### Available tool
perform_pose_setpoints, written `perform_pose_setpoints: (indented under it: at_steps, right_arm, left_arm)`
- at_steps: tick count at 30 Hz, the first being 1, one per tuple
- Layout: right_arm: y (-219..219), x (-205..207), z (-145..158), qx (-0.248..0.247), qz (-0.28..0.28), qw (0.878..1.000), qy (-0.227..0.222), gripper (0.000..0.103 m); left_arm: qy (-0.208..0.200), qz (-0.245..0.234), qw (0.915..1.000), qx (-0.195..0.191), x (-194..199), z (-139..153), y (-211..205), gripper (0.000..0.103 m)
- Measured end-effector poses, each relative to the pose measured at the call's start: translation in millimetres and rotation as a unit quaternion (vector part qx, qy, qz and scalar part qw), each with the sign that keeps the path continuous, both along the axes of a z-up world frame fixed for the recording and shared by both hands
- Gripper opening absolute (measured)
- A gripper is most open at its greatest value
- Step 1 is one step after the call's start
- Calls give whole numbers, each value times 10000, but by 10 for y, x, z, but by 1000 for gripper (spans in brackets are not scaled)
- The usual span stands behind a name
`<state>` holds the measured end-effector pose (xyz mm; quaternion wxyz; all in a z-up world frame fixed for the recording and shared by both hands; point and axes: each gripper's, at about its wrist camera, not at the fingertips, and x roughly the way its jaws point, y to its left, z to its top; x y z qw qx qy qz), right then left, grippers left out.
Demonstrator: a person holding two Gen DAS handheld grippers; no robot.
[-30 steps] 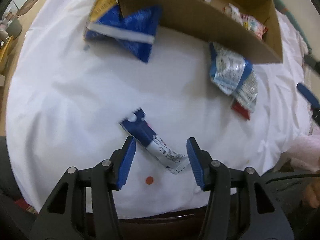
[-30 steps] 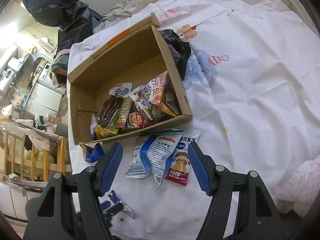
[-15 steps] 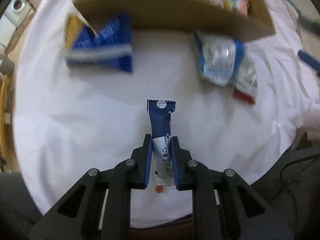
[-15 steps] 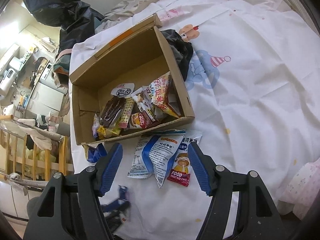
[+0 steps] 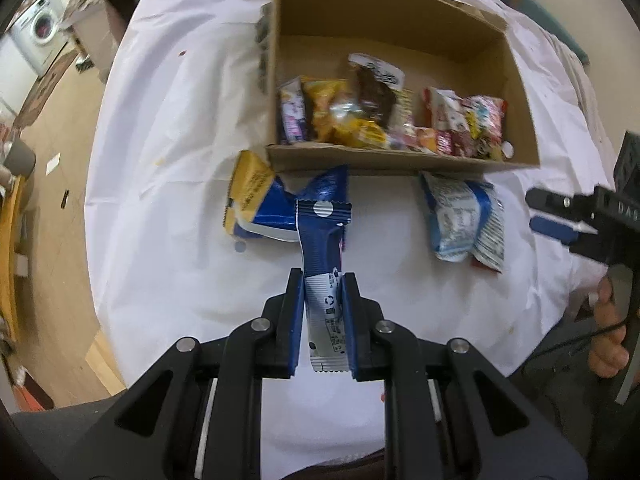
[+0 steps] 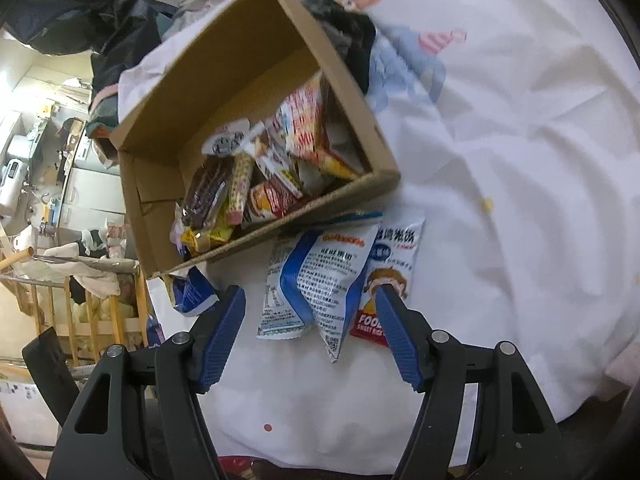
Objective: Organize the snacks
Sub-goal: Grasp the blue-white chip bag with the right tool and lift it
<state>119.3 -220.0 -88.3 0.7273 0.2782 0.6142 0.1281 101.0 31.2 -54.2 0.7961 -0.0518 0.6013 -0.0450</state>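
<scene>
My left gripper (image 5: 323, 282) is shut on a long blue and white snack stick (image 5: 322, 256), held lifted off the white sheet and pointing toward the cardboard box (image 5: 400, 164). The box holds several packets. A blue and yellow bag (image 5: 260, 210) lies against its near wall. Blue-white snack bags (image 5: 466, 220) lie right of it. My right gripper (image 6: 310, 308) stands open low over those blue-white bags (image 6: 320, 280), its right pad over a red-bottomed rice cake packet (image 6: 394, 260); nothing is pinched. The right gripper (image 5: 560, 224) shows at the left wrist view's right edge.
A white sheet (image 6: 520, 160) with cartoon prints covers the surface. Dark cloth (image 6: 348, 40) lies beside the box's far corner. A person's hand (image 5: 608, 332) grips the right tool. Wooden floor (image 5: 52, 160), furniture and a washing machine lie off the left edge.
My left gripper closed on the snack stick that lay on the sheet and lifted it toward the box. My right gripper sank closer to the blue-white bags, still open.
</scene>
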Motion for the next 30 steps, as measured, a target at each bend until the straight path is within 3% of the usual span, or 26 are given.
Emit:
perform_pose_setpoints:
  at_steps: [4, 11, 19, 23, 30]
  right_arm:
    - [94, 89, -214, 417, 123, 9981, 442, 70]
    - [303, 218, -428, 139, 185, 9974, 686, 70]
    - [364, 312, -590, 129, 57, 9966, 806, 70]
    - [449, 253, -452, -95, 356, 9981, 503, 55]
    - [568, -27, -241, -29, 738, 9967, 326, 45]
  left_arm:
    - [50, 326, 9994, -92, 38, -171, 122, 15]
    - [-315, 161, 9993, -147, 16, -6, 24, 15]
    - [-314, 102, 9993, -160, 28, 16, 1, 15]
    - [-374, 102, 9992, -123, 36, 24, -12, 15]
    - [-405, 168, 9990, -103, 52, 23, 14, 15]
